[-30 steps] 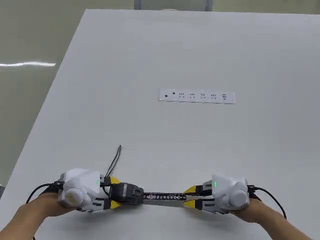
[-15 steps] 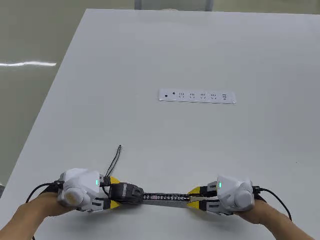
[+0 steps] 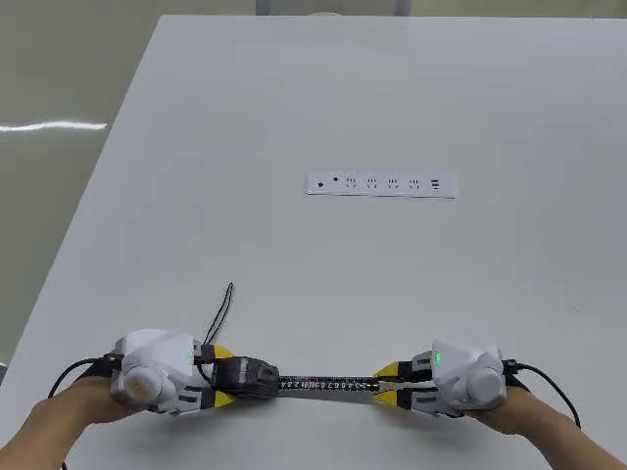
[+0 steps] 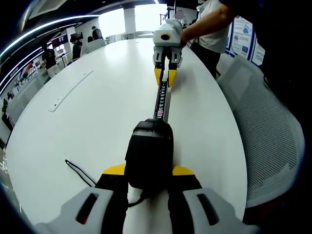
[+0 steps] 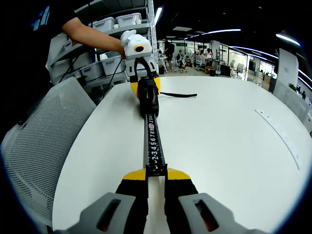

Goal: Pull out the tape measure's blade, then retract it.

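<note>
Location: near edge of a white table (image 3: pixel 392 98), with both tools low over the top and pointed at each other.

At the left gripper (image 4: pixel 148 170): jaws set narrow and clamped on the black tape measure case (image 4: pixel 150 151), one yellow tip against each side. Case down at the table top, mouth turned toward the opposite tool.

At the right gripper (image 5: pixel 156 174): jaws drawn close together, pinching the free end of the blade (image 5: pixel 153 141).

Blade condition: pulled partway out of the case, running straight between the two tools, printed face up, numbers legible along its length. Cannot tell whether it touches the table or sits just above it.

Also noted:
- black wrist strap (image 3: pixel 220 313) lying loose on the table just beside the left gripper, on the far side from the person.
- white power strip (image 3: pixel 382 184) flat at mid-table, well apart from the work.
- mesh chair (image 5: pixel 39 146) beside the table edge.
</note>
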Demonstrator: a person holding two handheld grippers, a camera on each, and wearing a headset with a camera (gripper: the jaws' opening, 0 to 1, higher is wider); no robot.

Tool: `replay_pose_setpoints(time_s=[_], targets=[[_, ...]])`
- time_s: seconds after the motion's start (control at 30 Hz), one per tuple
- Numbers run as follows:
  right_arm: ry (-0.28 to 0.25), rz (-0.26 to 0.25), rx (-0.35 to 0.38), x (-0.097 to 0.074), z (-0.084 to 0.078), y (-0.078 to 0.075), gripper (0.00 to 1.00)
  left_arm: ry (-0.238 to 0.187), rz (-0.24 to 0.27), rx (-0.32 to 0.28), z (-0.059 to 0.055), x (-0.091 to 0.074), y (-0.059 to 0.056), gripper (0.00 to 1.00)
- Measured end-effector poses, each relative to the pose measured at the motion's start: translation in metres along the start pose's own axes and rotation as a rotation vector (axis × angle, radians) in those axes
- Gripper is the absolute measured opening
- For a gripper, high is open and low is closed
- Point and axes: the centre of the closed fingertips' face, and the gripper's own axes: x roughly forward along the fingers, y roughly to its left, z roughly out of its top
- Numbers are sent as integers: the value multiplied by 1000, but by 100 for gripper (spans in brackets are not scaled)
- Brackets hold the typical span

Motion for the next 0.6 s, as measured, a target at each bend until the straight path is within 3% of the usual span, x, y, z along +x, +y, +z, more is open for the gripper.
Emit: replay_pose_setpoints(time_s=[0.6], targets=[[-10,4,23,-9,-8,-3,9,-1,1,-4,0,1,0,27]])
